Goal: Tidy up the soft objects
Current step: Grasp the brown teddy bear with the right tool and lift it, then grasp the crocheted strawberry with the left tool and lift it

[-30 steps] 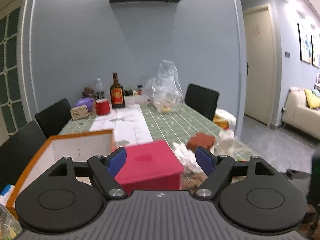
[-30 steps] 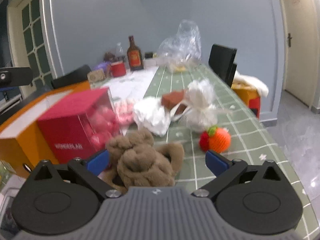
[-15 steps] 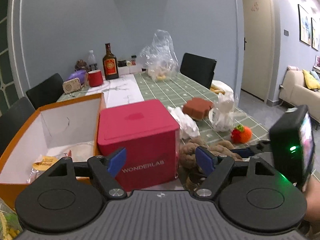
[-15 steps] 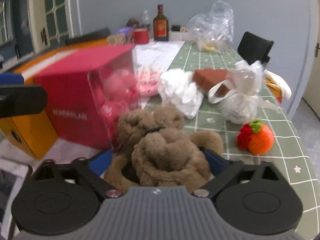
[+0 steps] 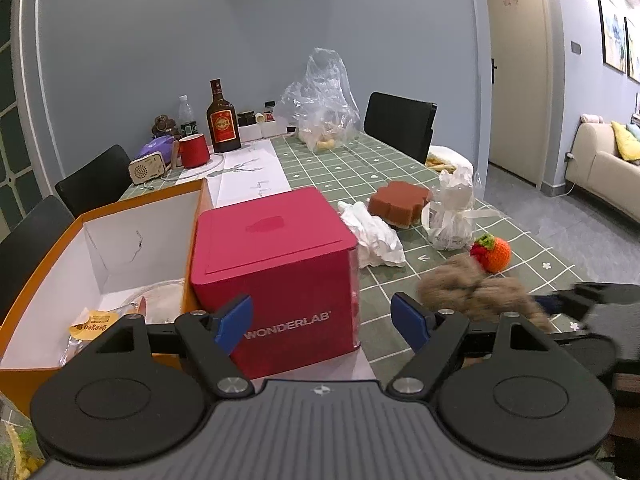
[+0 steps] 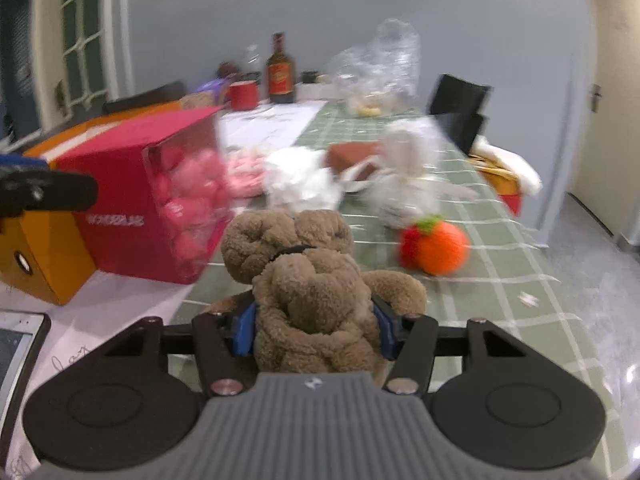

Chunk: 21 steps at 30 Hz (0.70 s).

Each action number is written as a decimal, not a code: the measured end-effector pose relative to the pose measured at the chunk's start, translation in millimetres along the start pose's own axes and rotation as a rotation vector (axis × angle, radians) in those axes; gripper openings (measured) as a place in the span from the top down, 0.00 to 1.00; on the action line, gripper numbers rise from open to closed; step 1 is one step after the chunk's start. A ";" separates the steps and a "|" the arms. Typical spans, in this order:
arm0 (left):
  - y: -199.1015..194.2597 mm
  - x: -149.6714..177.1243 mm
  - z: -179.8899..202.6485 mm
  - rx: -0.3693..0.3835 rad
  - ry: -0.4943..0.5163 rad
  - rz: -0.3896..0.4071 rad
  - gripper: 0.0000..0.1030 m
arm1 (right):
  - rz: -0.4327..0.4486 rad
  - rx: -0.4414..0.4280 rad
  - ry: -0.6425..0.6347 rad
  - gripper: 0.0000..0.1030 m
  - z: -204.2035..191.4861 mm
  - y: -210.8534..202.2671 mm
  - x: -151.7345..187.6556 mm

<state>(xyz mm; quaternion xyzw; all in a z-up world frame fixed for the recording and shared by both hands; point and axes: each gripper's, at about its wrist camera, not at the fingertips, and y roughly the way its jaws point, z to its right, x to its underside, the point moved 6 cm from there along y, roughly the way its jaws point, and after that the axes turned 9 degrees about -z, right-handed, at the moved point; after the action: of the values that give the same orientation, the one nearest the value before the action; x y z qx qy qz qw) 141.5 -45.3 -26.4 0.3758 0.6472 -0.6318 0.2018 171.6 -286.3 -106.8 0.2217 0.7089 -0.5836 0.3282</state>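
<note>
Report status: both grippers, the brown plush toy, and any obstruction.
Right gripper jaws just closed onto brown plush toy. Left gripper open, empty. Red box close beside the toy.

You had the open box (image 5: 100,240) left of the cube box (image 5: 276,276); the crumpled tissue (image 5: 376,236) lay right of it; the knitted fruit (image 5: 494,254) sat behind the plush toy (image 6: 312,292) on the table (image 5: 360,168).

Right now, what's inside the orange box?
In the open orange box, a yellow-labelled snack packet and some clear wrapped things lie on its white floor. The near wall, the left gripper and the red cube hide the rest.
</note>
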 end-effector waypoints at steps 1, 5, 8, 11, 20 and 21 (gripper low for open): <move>0.4 -1.0 3.6 0.005 0.008 -0.001 0.10 | 0.004 0.029 0.017 0.45 7.9 -6.2 3.4; -4.1 -8.5 22.7 0.077 0.063 0.019 0.10 | -0.006 0.179 0.098 0.45 47.4 -23.0 18.2; -5.6 -15.6 41.3 0.093 0.092 0.037 0.10 | -0.018 0.251 0.122 0.44 68.9 -22.2 22.4; 1.0 -22.8 65.0 0.105 0.120 0.049 0.10 | -0.027 0.284 0.166 0.44 90.4 -15.8 21.9; 49.2 -36.3 122.9 0.140 0.065 0.032 0.10 | -0.003 0.271 0.231 0.38 116.1 -6.0 32.6; 56.0 -37.7 129.1 0.144 0.064 0.024 0.10 | 0.000 0.271 0.225 0.38 115.7 -5.2 33.1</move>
<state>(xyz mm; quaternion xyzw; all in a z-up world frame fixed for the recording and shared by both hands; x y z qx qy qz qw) 179.4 -183.7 -51.6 0.4170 0.6016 -0.6620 0.1610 169.2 -402.2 -139.2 0.3279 0.6560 -0.6453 0.2140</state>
